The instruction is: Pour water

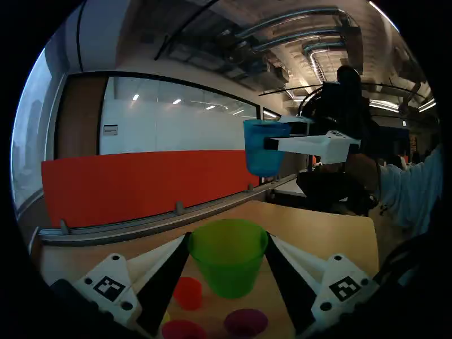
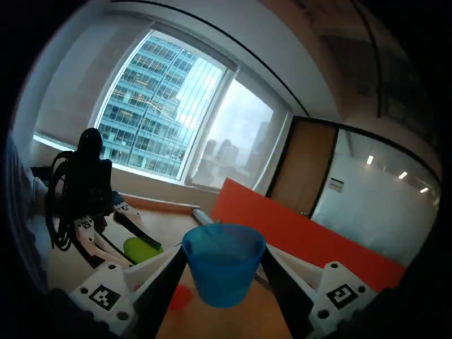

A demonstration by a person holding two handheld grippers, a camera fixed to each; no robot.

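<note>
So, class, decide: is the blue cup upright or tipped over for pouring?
Upright: the blue cup is held in the right gripper with its rim on top and roughly level, not tilted to pour.

Place: we take this for an office.
Window: through the large window (image 2: 155, 124) we see glass towers.
Walls: a glass partition (image 1: 169, 121) with ceiling lights behind it.
Ceiling: bare ducts (image 1: 299, 34).
Furniture: a wooden desk (image 1: 322, 226), with an orange screen (image 1: 141, 181) along its far edge.

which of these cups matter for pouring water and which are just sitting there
For the job: green cup, in the left claw; blue cup, in the right claw.
Lying about: red cup, purple cup, pink cup on the table; orange partition.
</note>
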